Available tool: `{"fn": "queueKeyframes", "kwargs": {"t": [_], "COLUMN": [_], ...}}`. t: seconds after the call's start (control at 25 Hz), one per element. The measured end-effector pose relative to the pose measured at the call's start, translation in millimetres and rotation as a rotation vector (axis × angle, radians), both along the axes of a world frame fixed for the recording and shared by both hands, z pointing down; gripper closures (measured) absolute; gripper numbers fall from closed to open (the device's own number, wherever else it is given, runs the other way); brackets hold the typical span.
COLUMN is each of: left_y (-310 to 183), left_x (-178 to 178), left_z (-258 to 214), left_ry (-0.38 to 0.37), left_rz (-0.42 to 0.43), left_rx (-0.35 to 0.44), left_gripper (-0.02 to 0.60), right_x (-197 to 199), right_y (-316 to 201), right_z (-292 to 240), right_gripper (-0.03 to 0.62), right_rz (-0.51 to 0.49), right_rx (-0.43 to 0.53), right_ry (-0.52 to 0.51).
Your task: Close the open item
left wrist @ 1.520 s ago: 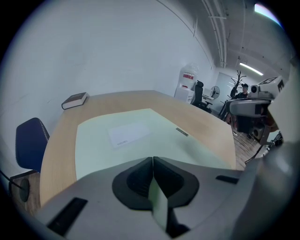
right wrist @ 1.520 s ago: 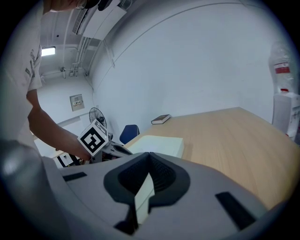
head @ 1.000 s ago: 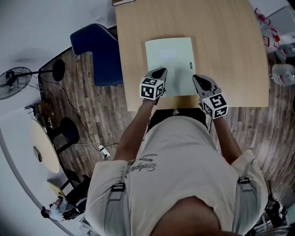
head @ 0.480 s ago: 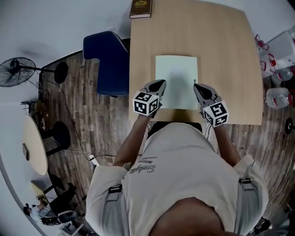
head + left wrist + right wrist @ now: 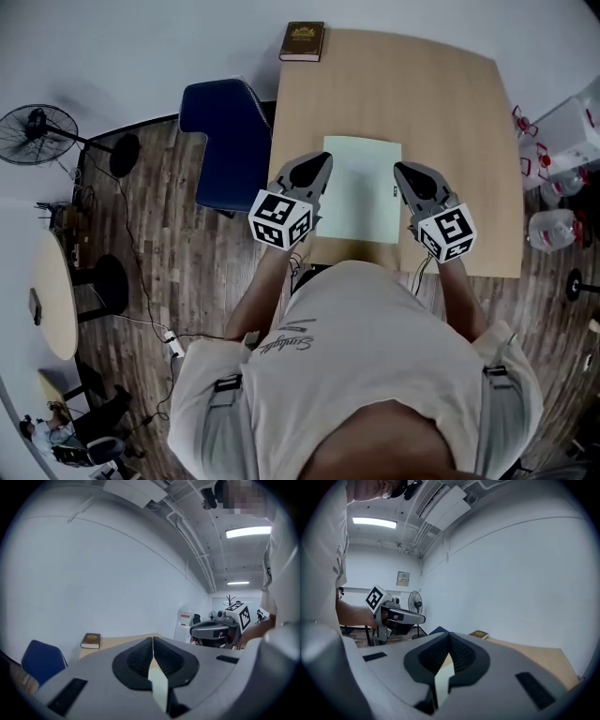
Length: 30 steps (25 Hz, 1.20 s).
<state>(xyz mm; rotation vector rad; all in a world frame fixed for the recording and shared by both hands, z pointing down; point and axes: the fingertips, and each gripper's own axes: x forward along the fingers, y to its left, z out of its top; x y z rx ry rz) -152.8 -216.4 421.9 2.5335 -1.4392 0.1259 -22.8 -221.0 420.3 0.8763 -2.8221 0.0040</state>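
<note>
- A fan stands on the wood floor far to the left.
- A blue chair stands just beside the left side of the table.
- The left gripper has its two jaws pressed together. There is nothing between them. Its tip is over the left edge of the green folder. I cannot tell if it touches the folder.
- A brown book lies shut at the far edge of the table, well apart from the grippers.
- The green folder is the thing for the task. It lies flat on the table, near the edge by the person and between the two grippers. It looks shut, like one flat sheet. There is a small dark mark at its right edge.
- The right gripper also has its jaws pressed together at the tip, with nothing held. A thin gap lower down between the jaws shows only something pale behind it. The tip is over the right edge of the green folder.
- Big clear bottles are on the floor to the right of the table. I cannot tell what is in them.
</note>
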Motion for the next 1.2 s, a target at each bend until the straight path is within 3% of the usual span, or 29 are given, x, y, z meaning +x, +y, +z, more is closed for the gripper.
{"fn": "queueKeyframes", "kwargs": {"t": [0.32,0.56,1.2], "left_y": [-14.7,-13.2,-26.7], "left_x": [-16.2,-27.8,-45.1], "left_z": [-44.6,-83.3,-72.2], "left_ry": [-0.077,-0.071,-0.074], "left_rz": [-0.020,-0.053,-0.036], "left_rx": [0.097,0.188,0.168], "left_gripper": [0.566,0.566,0.566], "right_x": [-4.8,4.6,9.6], "right_y": [-11.6,-19.6,-14.9], "right_z": [-71.9,-96.2,-76.2], "right_gripper": [0.600,0.600,0.600], "right_rz": [0.028,0.112,0.218], "right_rx": [0.166,0.172,0.115], "right_ry": [-0.040,-0.123,-0.104]}}
